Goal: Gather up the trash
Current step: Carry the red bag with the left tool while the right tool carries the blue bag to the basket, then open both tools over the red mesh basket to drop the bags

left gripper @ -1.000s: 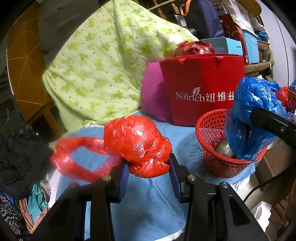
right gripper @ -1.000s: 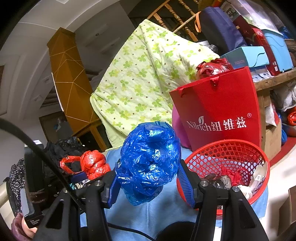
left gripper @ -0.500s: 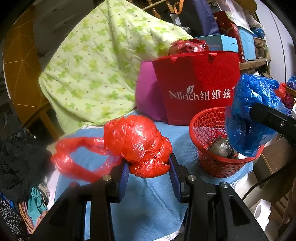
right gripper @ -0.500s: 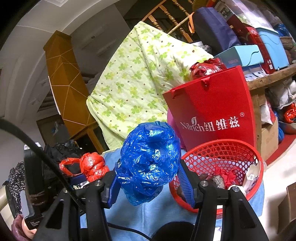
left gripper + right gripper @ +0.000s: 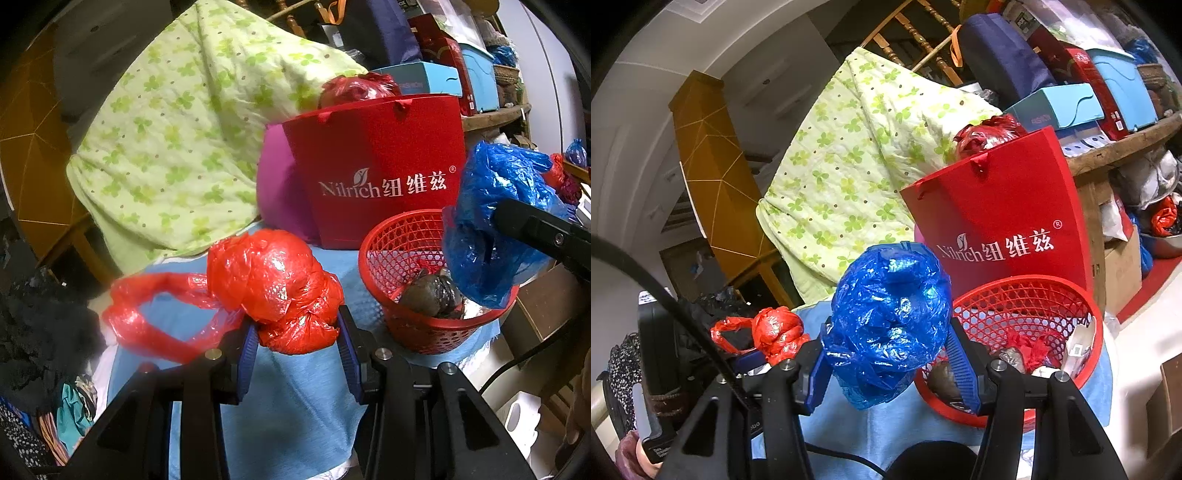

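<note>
My left gripper (image 5: 295,336) is shut on a crumpled red plastic bag (image 5: 273,284), whose loose handle loop trails off to the left, above the blue cloth. My right gripper (image 5: 890,365) is shut on a balled blue plastic bag (image 5: 890,314). In the left wrist view the blue bag (image 5: 495,218) hangs over the right rim of a red mesh basket (image 5: 402,251) that holds dark and pale scraps. From the right wrist, the basket (image 5: 1034,306) sits just right of the blue bag, and the red bag (image 5: 775,332) shows at the lower left.
A red paper shopping bag (image 5: 380,170) and a purple cushion (image 5: 280,199) stand right behind the basket. A green floral quilt (image 5: 184,140) drapes behind them. Boxes fill a shelf (image 5: 1108,107) at the back right. Dark clothes (image 5: 40,325) pile at the left edge of the blue cloth (image 5: 295,406).
In the left wrist view the basket and shopping bag have drifted left, nearer the red bag. The right wrist view has rolled slightly. Both grips are unchanged.
</note>
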Tool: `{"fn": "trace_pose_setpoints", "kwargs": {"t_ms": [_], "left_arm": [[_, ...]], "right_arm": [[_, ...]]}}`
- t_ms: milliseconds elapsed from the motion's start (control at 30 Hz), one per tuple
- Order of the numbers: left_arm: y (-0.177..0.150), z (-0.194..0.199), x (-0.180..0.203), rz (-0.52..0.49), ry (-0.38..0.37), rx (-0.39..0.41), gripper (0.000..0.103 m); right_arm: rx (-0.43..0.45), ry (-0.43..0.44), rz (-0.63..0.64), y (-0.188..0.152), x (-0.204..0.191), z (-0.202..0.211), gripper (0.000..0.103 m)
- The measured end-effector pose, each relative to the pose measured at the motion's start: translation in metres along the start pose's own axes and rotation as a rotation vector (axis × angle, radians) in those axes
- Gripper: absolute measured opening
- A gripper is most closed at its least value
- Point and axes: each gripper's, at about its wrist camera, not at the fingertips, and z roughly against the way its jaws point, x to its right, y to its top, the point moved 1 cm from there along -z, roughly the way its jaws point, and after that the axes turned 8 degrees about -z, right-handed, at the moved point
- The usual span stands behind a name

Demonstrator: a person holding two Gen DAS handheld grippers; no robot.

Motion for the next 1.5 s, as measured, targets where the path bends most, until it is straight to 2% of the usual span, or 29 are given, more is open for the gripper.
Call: {"fn": "trace_pose_setpoints", "kwargs": {"t_ms": [1500], "left_arm": [[0.037,-0.006,0.063,-0.141,-0.051,0.027,0.043]], "right_arm": [[0.055,-0.078,-0.105,0.008,0.05,0.029,0.06]]}}
